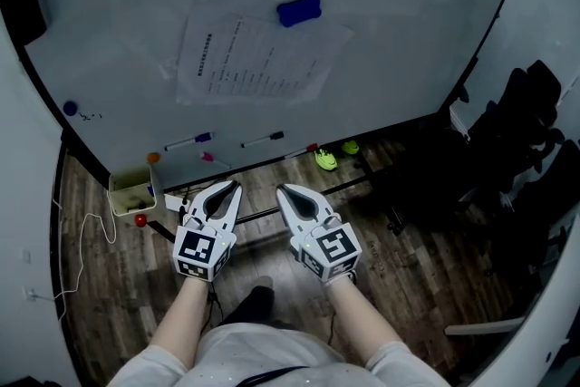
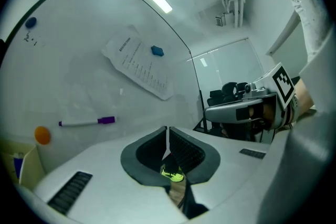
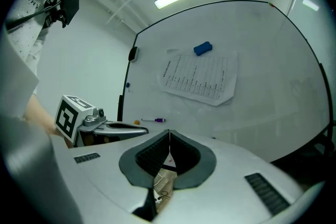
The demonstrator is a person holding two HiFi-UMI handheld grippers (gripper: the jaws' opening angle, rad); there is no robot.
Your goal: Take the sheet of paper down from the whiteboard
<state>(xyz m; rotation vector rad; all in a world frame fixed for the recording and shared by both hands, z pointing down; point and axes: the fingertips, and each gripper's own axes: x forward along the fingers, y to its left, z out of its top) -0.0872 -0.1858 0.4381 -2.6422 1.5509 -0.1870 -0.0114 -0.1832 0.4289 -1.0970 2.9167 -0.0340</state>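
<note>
head view: high, looking down | both gripper views: low, level, facing whiteboard point(image 1: 408, 32) | shared: sheet of paper point(image 1: 258, 50)

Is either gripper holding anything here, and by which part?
Nothing is held. The left gripper and the right gripper both have jaws together and empty; the sheet of paper hangs on the whiteboard under a blue magnet.

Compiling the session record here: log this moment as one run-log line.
stage: before contact | left gripper: shut, empty | right gripper: shut, empty | sheet of paper: on whiteboard, under blue magnet
</note>
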